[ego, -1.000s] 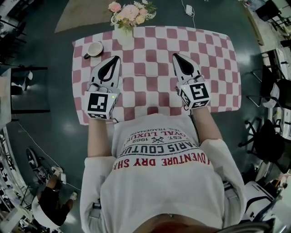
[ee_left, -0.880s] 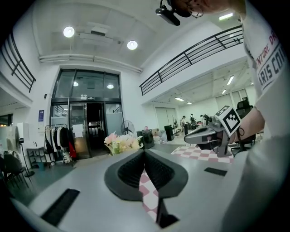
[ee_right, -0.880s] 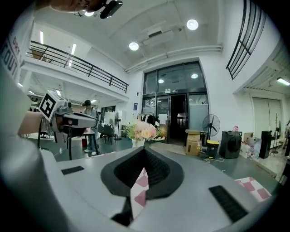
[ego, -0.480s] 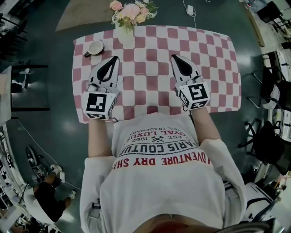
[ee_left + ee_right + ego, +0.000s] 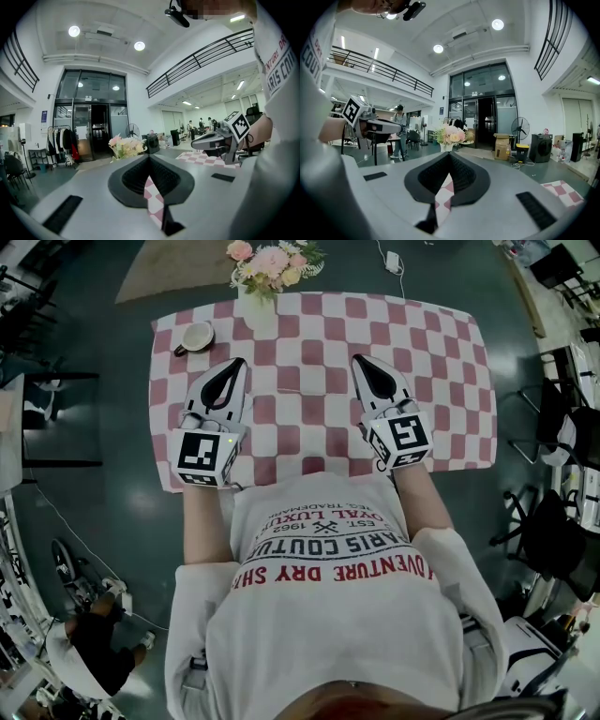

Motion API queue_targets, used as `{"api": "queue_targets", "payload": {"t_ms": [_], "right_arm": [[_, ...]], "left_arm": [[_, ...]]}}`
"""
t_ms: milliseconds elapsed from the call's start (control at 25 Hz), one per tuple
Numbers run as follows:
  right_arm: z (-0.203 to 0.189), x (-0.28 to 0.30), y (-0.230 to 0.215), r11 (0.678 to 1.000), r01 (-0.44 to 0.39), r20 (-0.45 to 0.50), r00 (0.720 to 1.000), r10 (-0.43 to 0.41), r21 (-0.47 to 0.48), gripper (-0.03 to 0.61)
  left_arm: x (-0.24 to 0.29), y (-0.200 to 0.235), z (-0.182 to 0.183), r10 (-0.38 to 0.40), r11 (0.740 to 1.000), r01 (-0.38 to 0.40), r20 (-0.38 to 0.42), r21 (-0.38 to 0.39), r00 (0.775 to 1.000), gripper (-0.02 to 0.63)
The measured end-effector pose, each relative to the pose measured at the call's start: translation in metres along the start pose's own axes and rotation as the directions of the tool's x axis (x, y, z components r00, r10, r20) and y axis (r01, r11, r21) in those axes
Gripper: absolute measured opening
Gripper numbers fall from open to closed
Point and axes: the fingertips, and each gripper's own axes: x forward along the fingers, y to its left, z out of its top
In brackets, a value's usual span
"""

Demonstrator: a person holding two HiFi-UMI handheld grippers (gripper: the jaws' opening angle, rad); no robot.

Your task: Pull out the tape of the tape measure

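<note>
Head view: left gripper [image 5: 241,361] and right gripper [image 5: 357,358] are held side by side over the near half of the worktop [image 5: 319,334], well apart, both pointing away from the person.

Left gripper: jaws clenched tip to tip, nothing between them; only checked cloth shows through the gap behind the tips. Right gripper: same, clenched and empty.

Tape measure: cannot be made out in any view, so its place relative to either gripper cannot be told.

On the worktop: cup [image 5: 195,338] near the far left corner, just beyond the left gripper's tip and to its left; vase [image 5: 258,311] of flowers [image 5: 270,262] at the far edge.
</note>
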Motion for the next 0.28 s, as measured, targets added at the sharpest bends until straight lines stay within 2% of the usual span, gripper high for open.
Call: {"api": "queue_targets", "payload": {"t_ms": [280], "right_arm": [[-0.0014,-0.0011,0.0002,1.000,0.004,0.002,1.000,-0.004,0.004,0.028]], "left_arm": [[-0.0008,0.0009,-0.0019,0.003,1.000,-0.003,-0.004,0.001,1.000,0.017]]}}
